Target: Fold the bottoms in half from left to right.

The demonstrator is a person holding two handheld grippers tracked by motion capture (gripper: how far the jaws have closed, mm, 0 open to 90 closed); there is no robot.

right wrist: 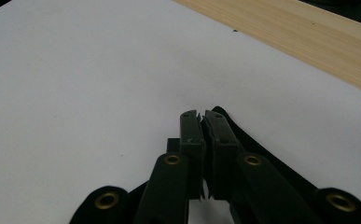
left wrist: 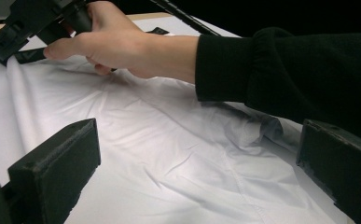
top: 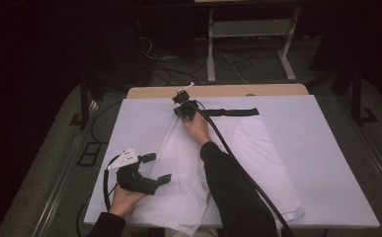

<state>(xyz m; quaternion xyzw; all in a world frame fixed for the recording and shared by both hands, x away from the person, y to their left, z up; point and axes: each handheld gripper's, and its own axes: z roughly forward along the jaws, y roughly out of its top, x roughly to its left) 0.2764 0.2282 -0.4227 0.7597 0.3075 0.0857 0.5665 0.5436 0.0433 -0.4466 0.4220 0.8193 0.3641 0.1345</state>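
A white garment with a black waistband lies spread on a white board. At the far end, my right gripper is shut on the left end of the waistband. In the right gripper view the jaws stand pressed together, with black fabric pinched at the gripper. My left gripper hovers open at the garment's near left edge, holding nothing. In the left gripper view its gripper has wide jaws framing the wrinkled white cloth, with the right hand and the right gripper farther off.
A strip of wooden tabletop shows beyond the board. The right gripper's black cable trails back across the garment along the dark sleeve. A metal stand and loose cables sit on the dark floor behind the table.
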